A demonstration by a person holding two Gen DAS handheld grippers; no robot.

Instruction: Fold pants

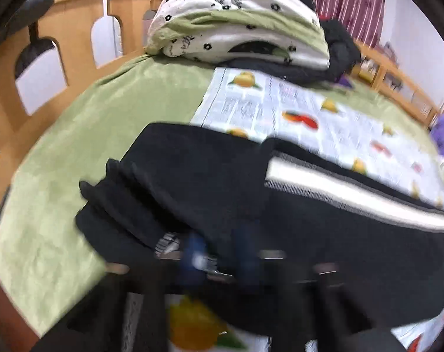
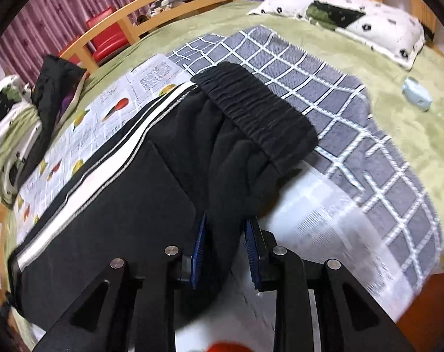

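A green-sheeted bed [image 2: 398, 135] with a wooden rail carries a fruit-printed newspaper [image 2: 110, 108] and a grey checked blanket [image 2: 324, 88]. The black pants [image 2: 128, 193] — white stripe at 10 o'clock in the right wrist view — lie across them. The right hand-held gripper [image 2: 225, 252] pinches a fold of the pants between blue pads. The left hand-held gripper [image 1: 222, 258] is blurred — its grip cannot be told.

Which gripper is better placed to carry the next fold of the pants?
Probably the right gripper: its blue pads clearly pinch a ridge of the pants just below the waistband. The left gripper is blurred against the fabric, so its hold can't be confirmed.
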